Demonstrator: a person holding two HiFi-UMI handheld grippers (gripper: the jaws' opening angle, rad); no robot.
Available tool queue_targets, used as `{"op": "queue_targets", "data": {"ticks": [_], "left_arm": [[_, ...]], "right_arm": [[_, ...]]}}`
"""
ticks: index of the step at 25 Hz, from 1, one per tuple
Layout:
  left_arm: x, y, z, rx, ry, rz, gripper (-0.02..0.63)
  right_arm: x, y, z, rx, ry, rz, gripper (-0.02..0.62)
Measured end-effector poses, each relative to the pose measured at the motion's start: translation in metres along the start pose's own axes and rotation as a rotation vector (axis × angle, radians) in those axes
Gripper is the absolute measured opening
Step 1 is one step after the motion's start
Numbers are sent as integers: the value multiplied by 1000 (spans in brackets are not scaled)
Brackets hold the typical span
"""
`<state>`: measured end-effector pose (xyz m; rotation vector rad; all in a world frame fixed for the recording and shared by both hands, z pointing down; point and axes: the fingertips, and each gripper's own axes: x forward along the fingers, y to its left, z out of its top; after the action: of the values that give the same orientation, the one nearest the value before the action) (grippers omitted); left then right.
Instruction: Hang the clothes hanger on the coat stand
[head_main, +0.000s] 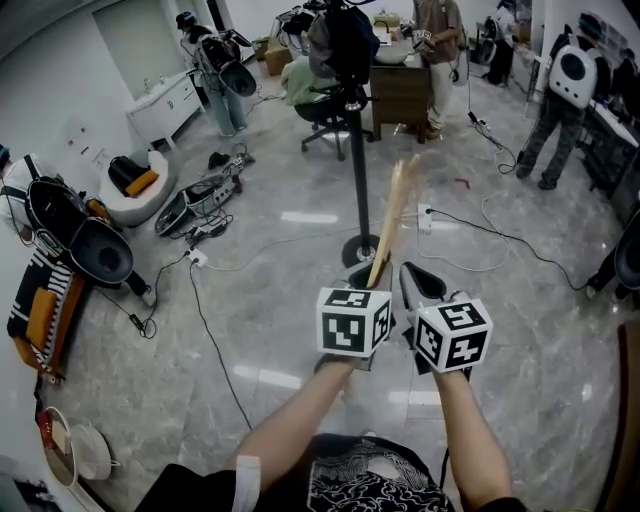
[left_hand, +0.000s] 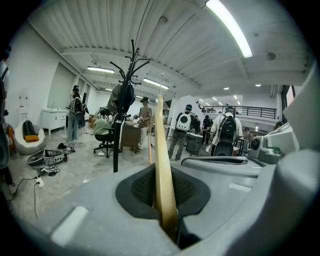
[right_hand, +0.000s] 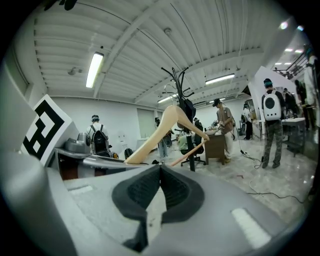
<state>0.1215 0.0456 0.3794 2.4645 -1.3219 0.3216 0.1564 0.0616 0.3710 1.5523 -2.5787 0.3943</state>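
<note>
A pale wooden clothes hanger (head_main: 392, 212) sticks up and away from my left gripper (head_main: 372, 288), which is shut on its lower end. In the left gripper view the hanger (left_hand: 161, 155) runs straight up between the pads. The black coat stand (head_main: 357, 150) rises just beyond, its round base (head_main: 360, 250) on the floor, with dark clothes hanging at its top. It stands left of the hanger in the left gripper view, coat stand (left_hand: 120, 120). My right gripper (head_main: 418, 290) is beside the left, shut and holding nothing (right_hand: 159, 169); its view shows the hanger (right_hand: 165, 127) ahead to the left.
Cables (head_main: 500, 235) and a power strip (head_main: 424, 218) lie on the glossy floor near the stand's base. An office chair (head_main: 325, 110) and a wooden desk (head_main: 400, 90) stand behind it. Several people (head_main: 555, 95) stand at the back right. Bags and equipment (head_main: 200, 195) are on the left.
</note>
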Motion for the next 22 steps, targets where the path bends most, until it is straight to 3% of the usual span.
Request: {"op": "queue_targets", "data": {"ticks": [9,22], "left_arm": [[44,40,10,-19,13,-17,26],[109,139,48,-31,49,-74,26]], "right_arm": [[57,-20,3,2,23,-15,0],[177,-31,37,7,43,-66,0]]}}
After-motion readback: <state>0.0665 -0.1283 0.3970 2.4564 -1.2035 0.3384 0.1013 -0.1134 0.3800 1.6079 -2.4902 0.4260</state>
